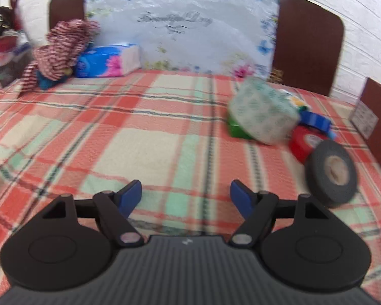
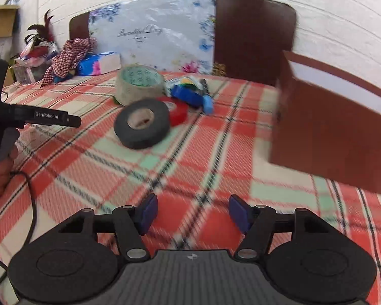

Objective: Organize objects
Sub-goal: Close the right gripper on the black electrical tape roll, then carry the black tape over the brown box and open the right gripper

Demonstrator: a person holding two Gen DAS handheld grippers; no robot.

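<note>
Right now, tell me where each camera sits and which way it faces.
Left wrist: on the left gripper, low over the plaid bedspread, facing the headboard; own open blue fingers show.
Right wrist: on the right gripper, facing the same way; own open fingers, the left gripper's body and a hand show.
Shared: black tape, red tape, pillow.
</note>
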